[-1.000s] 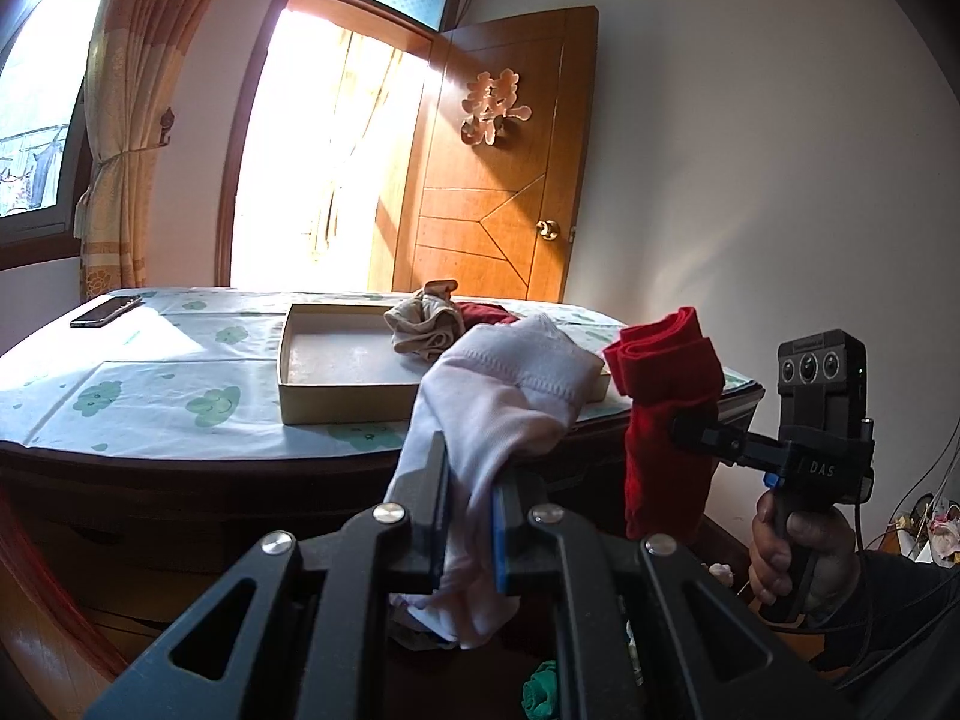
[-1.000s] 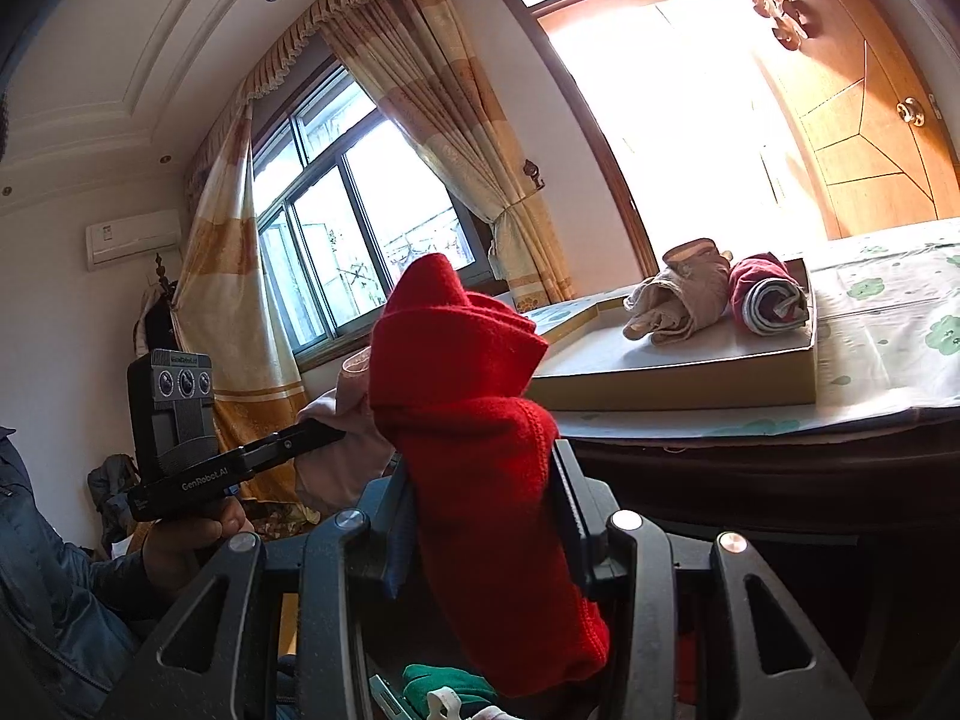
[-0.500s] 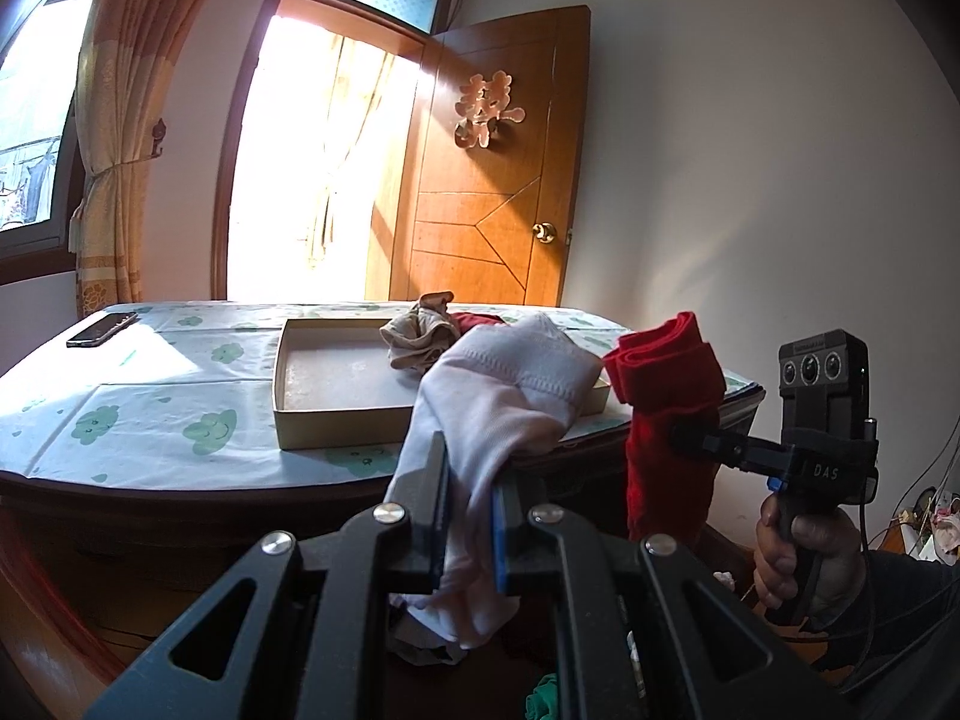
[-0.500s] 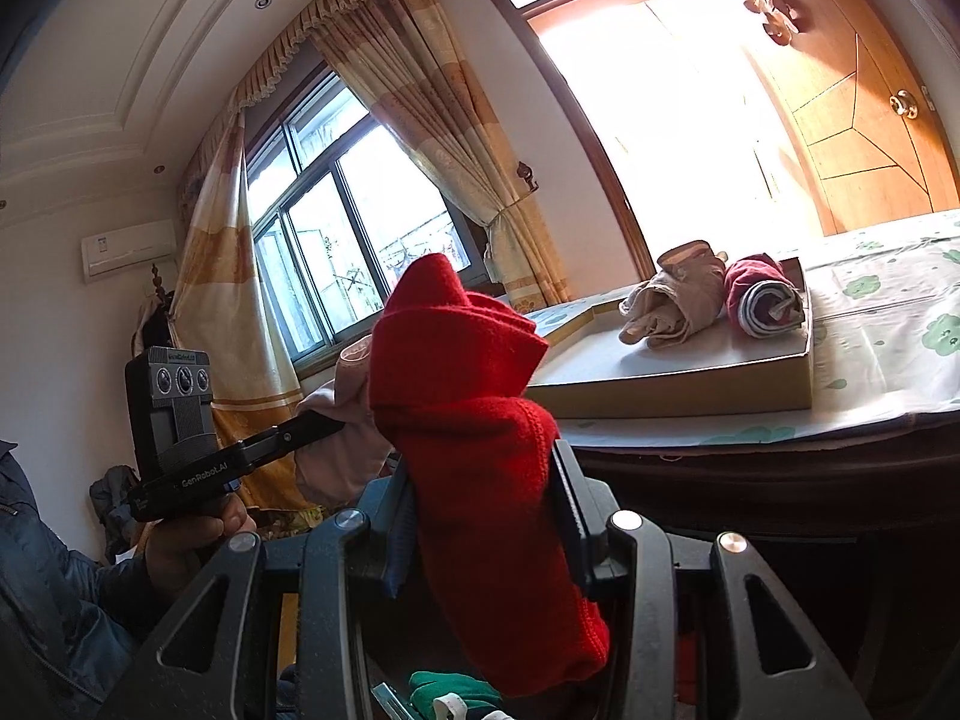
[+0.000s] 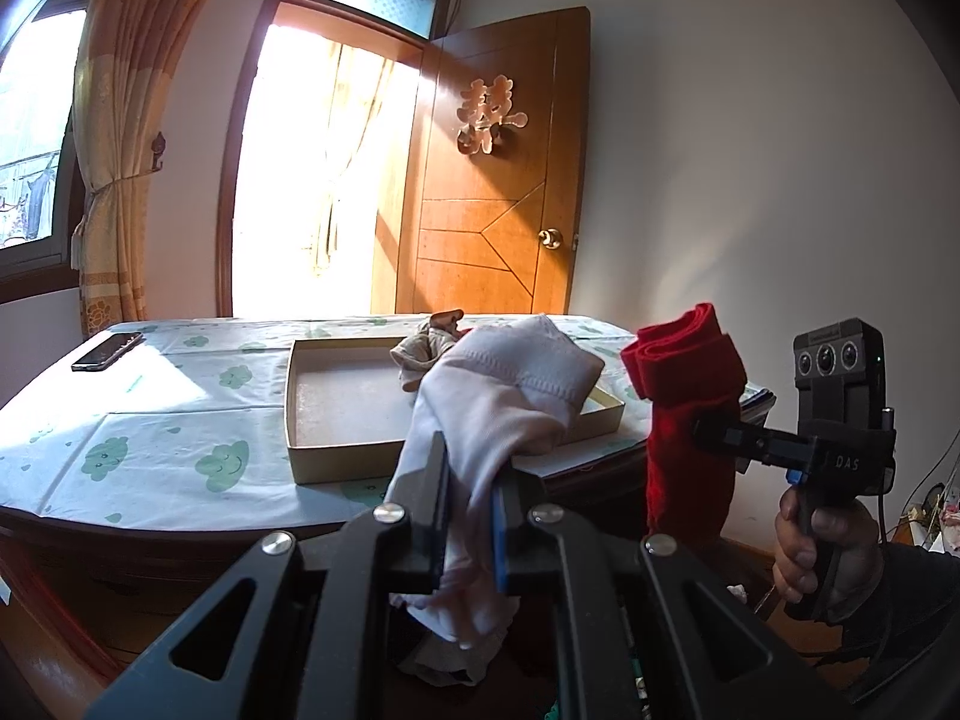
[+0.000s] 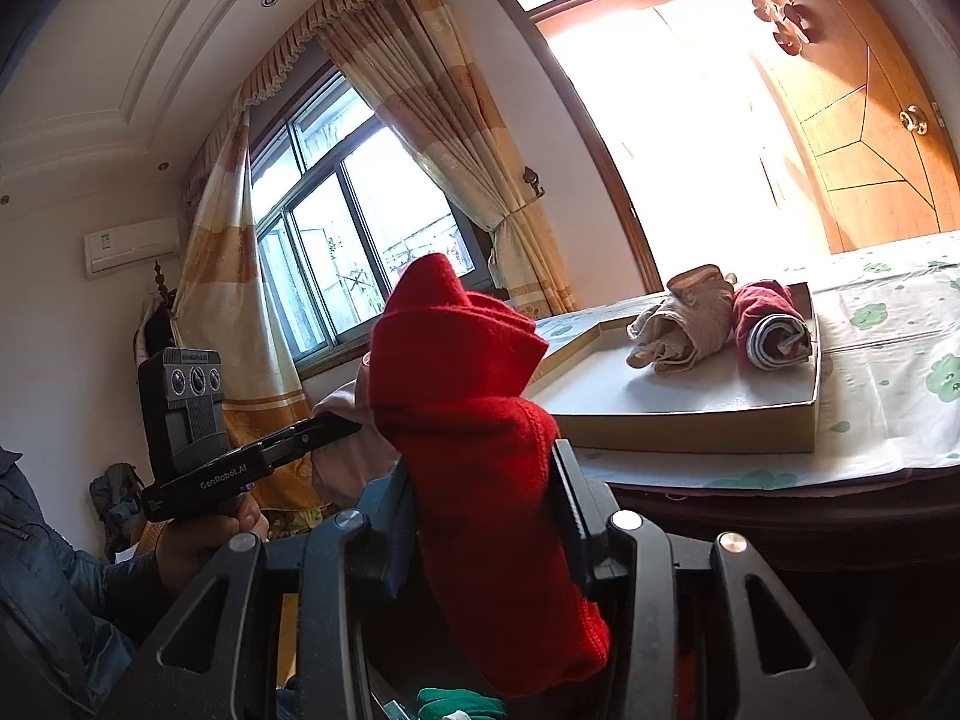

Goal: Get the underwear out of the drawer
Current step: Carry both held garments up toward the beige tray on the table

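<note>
My left gripper (image 5: 471,468) is shut on a rolled pale pink underwear (image 5: 510,378), held up at table height in front of the table edge. My right gripper (image 6: 486,474) is shut on a rolled red underwear (image 6: 474,396), which also shows in the left wrist view (image 5: 690,396), to the right of the pink one. A shallow cardboard box (image 5: 336,456) on the table holds a beige roll (image 6: 684,318) and a red striped roll (image 6: 771,324). The drawer is below, mostly hidden; green fabric (image 6: 459,705) shows under the right gripper.
The table (image 5: 150,420) has a white cloth with green cloud prints. A black phone (image 5: 108,351) lies at its far left. A wooden door (image 5: 498,192), a bright doorway and curtains (image 6: 420,120) stand behind. The white wall is at the right.
Both grippers have risen a little with their rolls still clamped; the table top and box now show from higher up. Nothing was let go.
</note>
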Tool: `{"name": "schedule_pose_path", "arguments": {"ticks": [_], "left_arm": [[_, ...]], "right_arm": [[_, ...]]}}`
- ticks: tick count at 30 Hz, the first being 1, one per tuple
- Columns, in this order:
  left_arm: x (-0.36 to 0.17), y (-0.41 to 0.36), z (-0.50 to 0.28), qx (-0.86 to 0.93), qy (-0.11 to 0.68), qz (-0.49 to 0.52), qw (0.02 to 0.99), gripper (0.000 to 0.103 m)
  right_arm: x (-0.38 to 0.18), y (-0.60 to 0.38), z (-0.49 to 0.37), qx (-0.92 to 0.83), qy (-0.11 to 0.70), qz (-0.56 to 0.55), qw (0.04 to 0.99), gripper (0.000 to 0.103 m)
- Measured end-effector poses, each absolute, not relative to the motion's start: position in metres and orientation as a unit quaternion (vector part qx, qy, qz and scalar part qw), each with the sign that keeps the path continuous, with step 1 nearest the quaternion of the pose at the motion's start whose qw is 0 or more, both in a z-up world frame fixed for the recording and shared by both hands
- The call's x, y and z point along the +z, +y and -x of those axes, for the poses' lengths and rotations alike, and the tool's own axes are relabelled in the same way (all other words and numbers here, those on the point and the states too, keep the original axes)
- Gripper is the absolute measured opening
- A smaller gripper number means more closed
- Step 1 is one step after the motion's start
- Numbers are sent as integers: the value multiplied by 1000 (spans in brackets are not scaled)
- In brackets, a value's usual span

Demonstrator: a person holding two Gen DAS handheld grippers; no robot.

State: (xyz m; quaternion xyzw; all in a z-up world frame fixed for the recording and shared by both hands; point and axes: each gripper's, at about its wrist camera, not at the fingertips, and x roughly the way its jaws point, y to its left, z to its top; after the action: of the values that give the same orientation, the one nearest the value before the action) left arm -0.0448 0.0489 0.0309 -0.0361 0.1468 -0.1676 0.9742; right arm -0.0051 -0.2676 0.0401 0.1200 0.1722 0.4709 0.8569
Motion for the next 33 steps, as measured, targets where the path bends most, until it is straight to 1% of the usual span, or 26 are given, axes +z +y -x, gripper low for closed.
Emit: {"name": "schedule_pose_path", "arguments": {"ticks": [15, 33], "left_arm": [[45, 59, 22, -160, 147, 46, 975, 9], [62, 72, -24, -161, 174, 81, 968, 9]], "right_arm": [[62, -250, -12, 474, 177, -108, 856, 43], [85, -225, -57, 450, 212, -117, 860, 43]]}}
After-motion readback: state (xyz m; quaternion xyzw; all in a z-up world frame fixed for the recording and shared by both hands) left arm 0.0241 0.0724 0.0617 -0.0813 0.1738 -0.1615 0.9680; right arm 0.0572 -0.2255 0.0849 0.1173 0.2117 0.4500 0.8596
